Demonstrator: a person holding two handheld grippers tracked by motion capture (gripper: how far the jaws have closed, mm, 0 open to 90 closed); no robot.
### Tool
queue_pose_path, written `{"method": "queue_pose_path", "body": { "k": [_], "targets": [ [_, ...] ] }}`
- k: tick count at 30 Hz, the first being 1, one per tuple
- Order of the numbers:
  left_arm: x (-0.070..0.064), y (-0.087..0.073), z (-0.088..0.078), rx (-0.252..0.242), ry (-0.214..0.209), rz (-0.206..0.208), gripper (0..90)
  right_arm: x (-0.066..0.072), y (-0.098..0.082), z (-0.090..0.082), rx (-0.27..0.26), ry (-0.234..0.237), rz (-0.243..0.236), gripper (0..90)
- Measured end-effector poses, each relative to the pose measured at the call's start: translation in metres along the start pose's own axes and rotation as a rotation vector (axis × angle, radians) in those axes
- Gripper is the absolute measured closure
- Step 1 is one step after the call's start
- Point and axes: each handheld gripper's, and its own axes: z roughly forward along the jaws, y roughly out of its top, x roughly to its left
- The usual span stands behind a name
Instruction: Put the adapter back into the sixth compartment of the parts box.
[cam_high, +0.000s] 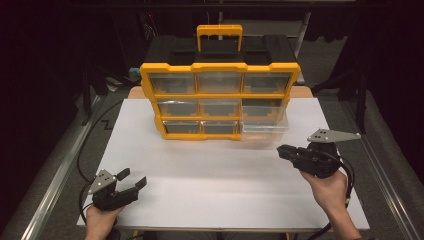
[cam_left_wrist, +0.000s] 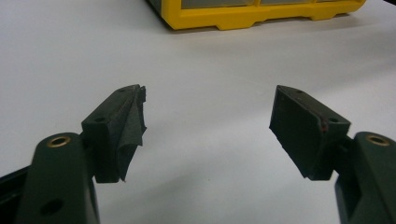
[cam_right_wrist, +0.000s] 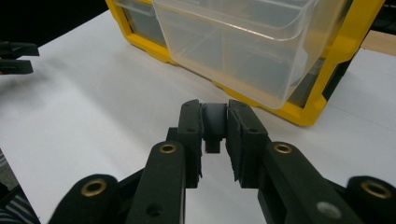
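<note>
On my right, the right gripper (cam_right_wrist: 215, 122) has its jaws drawn in close around a small dark grey piece (cam_right_wrist: 214, 122), which sits pinched between the pads; I can't make out what that piece is. This gripper hangs just in front of the clear drawer (cam_right_wrist: 243, 42), which is pulled out of the bottom right slot of the yellow drawer cabinet (cam_high: 220, 97), and in the high view the right gripper (cam_high: 283, 151) sits near that drawer's front, a little to its right, not touching it. The cabinet stands upright toward the far side of the white table (cam_high: 210, 165). On my left, the left gripper (cam_left_wrist: 208, 121) is spread wide with nothing between its jaws, low over bare table, well apart from the cabinet; its left pad (cam_left_wrist: 133, 122) looks frayed.
</note>
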Motion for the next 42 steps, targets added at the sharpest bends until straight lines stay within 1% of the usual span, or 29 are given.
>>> {"method": "queue_pose_path", "body": {
  "k": [2, 5, 7, 10, 12, 14, 18, 19, 22, 25, 26, 35, 42],
  "targets": [
    [0.0, 0.0, 0.0, 0.001, -0.001, 0.001, 27.1, 0.0, 0.002, -0.001, 0.001, 0.003, 0.006, 76.7],
    [0.001, 0.0, -0.001, -0.006, -0.004, -0.008, 26.9, 0.0, 0.005, -0.002, 0.003, 0.001, -0.006, 76.7],
    [0.001, 0.0, -0.001, -0.006, -0.002, -0.01, 26.9, 0.0, 0.007, -0.002, 0.005, 0.005, -0.006, 76.7],
    [0.001, 0.0, -0.001, -0.002, -0.005, -0.007, 26.9, -0.001, 0.012, -0.004, 0.012, -0.006, -0.023, 76.7],
    [0.0, 0.0, -0.001, -0.002, -0.005, -0.007, 26.8, 0.0, 0.013, -0.005, 0.014, -0.007, -0.019, 76.7],
    [0.001, 0.0, 0.0, -0.004, -0.003, -0.013, 26.7, 0.001, 0.016, -0.007, -0.003, -0.005, -0.03, 76.7],
    [0.001, 0.0, 0.0, -0.001, -0.004, -0.013, 26.7, 0.002, 0.02, -0.007, -0.013, 0.003, -0.033, 76.7],
    [0.001, 0.0, 0.0, 0.0, -0.004, -0.014, 26.7, 0.002, 0.022, -0.007, -0.014, 0.005, -0.027, 76.7],
    [0.001, 0.0, 0.001, 0.0, -0.008, -0.013, 26.6, 0.003, 0.029, -0.009, -0.032, 0.009, -0.035, 76.7],
    [0.001, 0.0, 0.001, 0.001, -0.011, -0.01, 26.6, 0.004, 0.033, -0.011, -0.038, 0.007, -0.043, 76.7],
    [0.001, 0.0, 0.001, 0.003, -0.01, -0.009, 26.6, 0.003, 0.036, -0.011, -0.048, 0.013, -0.04, 76.7],
    [0.0, 0.0, 0.001, 0.003, -0.004, 0.001, 26.9, -0.001, 0.051, -0.013, -0.073, 0.018, -0.033, 76.7],
    [0.0, 0.0, 0.001, 0.004, -0.003, 0.003, 27.0, -0.005, 0.064, -0.01, -0.075, -0.001, -0.03, 76.7]
  ]
}}
